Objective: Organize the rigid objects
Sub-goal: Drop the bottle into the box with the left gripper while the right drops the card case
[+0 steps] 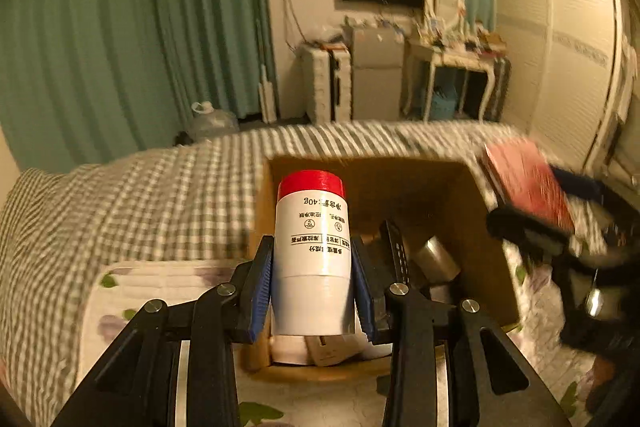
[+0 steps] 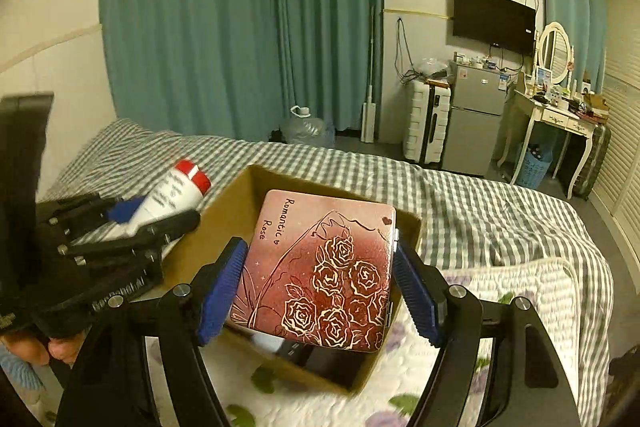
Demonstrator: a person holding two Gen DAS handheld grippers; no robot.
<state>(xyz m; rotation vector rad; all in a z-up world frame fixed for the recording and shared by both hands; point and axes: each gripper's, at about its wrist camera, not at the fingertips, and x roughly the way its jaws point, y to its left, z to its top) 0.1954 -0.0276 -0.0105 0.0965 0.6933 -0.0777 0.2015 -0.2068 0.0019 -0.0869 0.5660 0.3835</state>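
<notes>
The left gripper (image 1: 312, 279) squeezes a white bottle (image 1: 312, 247) with a red cap, its fingers (image 1: 258, 291) tight on both sides. The bottle hangs over the open box (image 1: 460, 195) on the bed (image 1: 120, 195), likely so it can drop in. The right gripper (image 2: 320, 287) is clamped on a flat rose tin (image 2: 320, 267), also over the box. A shiny can (image 1: 436, 259) lies inside the box already.
</notes>
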